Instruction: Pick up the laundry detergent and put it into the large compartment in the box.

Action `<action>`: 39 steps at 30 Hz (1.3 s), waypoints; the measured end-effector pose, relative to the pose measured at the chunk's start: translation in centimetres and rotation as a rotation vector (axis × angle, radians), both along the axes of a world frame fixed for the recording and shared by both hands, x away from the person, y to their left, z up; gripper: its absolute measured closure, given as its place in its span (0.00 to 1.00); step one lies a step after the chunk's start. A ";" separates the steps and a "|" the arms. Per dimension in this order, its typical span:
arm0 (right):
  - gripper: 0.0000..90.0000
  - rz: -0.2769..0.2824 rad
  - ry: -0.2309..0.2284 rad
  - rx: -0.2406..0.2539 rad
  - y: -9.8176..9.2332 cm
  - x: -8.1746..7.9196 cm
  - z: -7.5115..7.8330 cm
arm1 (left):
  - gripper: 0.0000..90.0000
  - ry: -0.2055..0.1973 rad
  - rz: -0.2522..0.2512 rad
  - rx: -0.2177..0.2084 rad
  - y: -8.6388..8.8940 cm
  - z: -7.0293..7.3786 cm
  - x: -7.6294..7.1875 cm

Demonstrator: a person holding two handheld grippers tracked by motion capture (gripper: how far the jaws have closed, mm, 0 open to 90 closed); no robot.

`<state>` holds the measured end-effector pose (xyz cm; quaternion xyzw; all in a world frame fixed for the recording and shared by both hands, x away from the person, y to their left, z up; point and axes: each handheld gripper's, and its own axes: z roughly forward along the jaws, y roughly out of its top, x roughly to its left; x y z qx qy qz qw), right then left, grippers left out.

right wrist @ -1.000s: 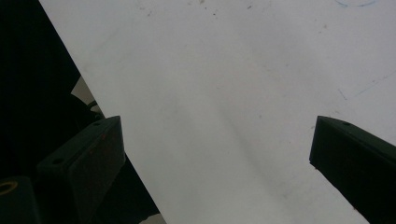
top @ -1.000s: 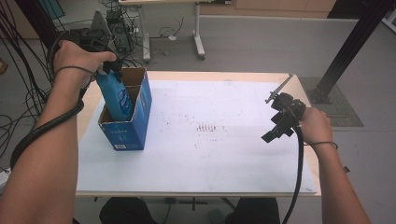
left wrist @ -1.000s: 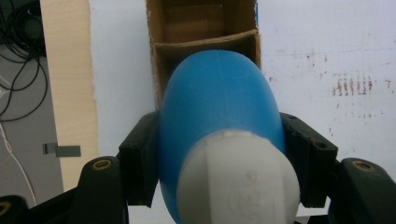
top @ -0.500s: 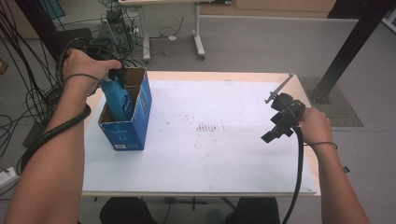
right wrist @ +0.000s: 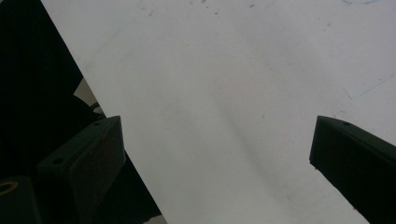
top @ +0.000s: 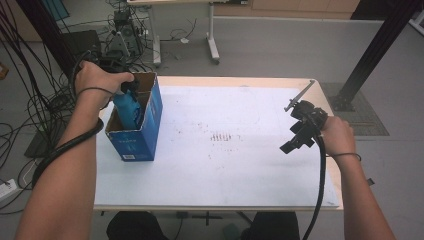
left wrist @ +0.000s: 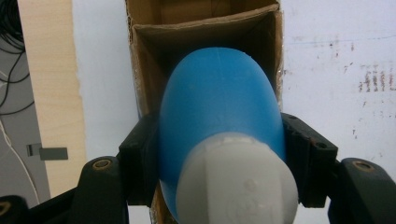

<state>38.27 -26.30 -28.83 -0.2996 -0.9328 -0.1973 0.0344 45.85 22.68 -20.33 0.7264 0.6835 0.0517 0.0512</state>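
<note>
A blue bottle (top: 128, 110) with a white cap (left wrist: 238, 182) hangs partly inside an open blue cardboard box (top: 137, 135) at the table's left. My left gripper (top: 125, 92) is shut on the bottle's body just below the cap, one jaw on each side (left wrist: 217, 154). The bottle's lower end dips into the box's brown interior (left wrist: 154, 46). At the table's right edge my right gripper (top: 292, 142) hovers above the white surface, its jaws wide apart with nothing between them (right wrist: 217, 154).
The white table top (top: 235, 150) bears small dark marks near its middle (top: 220, 137). Cables and equipment (top: 115, 35) lie on the floor beyond the far left corner. A black post (top: 375, 50) stands past the table's right side.
My left hand has lowered the blue bottle deeper into the box. The right hand and its gripper have kept still.
</note>
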 end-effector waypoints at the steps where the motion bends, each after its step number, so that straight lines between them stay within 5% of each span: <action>1: 0.03 -0.001 0.000 -0.001 0.0 0.0 0.0 | 0.42 0.004 0.002 0.003 0.0 -0.3 0.0; 20: 0.03 -0.007 0.007 -0.007 -0.1 0.0 -0.4 | 0.42 0.049 0.004 0.007 -0.1 -3.7 0.2; 39: 0.03 -0.007 0.005 -0.011 -0.1 -0.2 -0.4 | 0.42 0.067 0.005 0.005 -0.2 -5.2 0.1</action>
